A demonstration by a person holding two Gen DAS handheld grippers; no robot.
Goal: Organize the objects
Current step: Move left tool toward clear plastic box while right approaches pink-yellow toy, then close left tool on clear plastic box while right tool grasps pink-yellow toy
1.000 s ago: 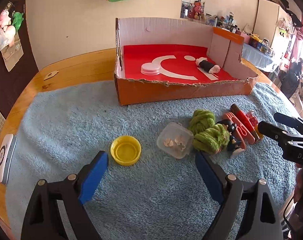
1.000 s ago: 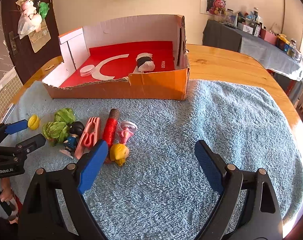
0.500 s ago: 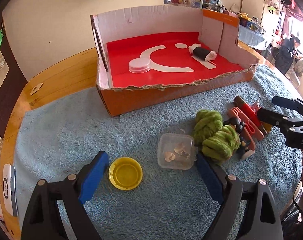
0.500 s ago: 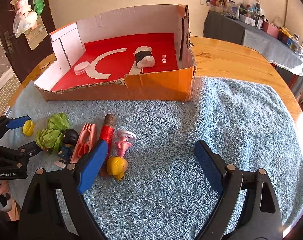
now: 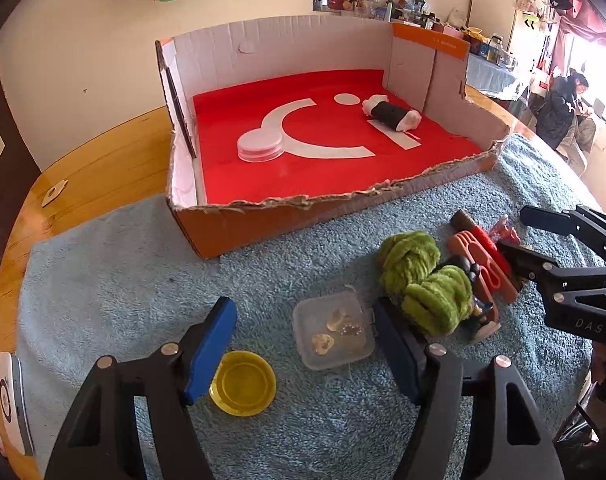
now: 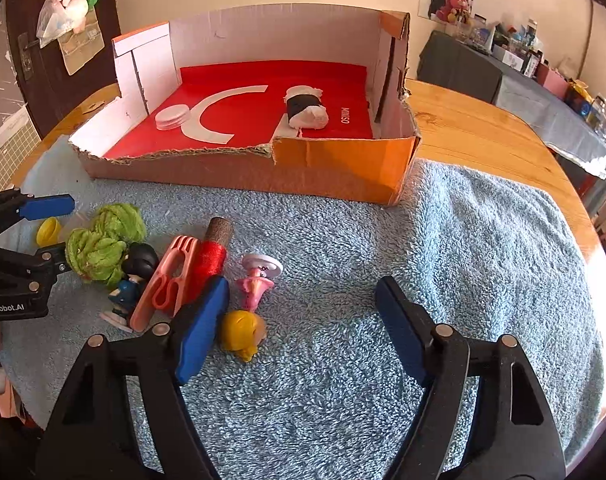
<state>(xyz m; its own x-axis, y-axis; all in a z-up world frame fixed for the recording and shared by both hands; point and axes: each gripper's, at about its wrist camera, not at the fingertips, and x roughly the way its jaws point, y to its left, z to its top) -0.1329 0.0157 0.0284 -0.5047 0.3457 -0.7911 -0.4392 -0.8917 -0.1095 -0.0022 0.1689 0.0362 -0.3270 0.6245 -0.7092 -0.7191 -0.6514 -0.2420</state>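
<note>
A round wooden table (image 6: 483, 136) carries a fluffy blue towel (image 6: 463, 248). On the towel stands a torn orange cardboard box (image 5: 263, 220) with a smooth red floor. In front of the box lie a clear square plastic container (image 5: 331, 332), a yellow round cap (image 5: 243, 384) and green yarn balls (image 5: 423, 276). The left tongs (image 5: 303, 344) are closing around the container, not yet touching it. The right tongs (image 6: 299, 316) are closing on nothing.

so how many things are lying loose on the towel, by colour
Green: 2, the yarn balls
Yellow: 2, the cap and the yellow toy
Pink: 2, the clip and the pink toy
Red: 1, the thread spool
Clear: 1, the small lidded box
Dark-haired figurine: 1
Total: 9
</note>
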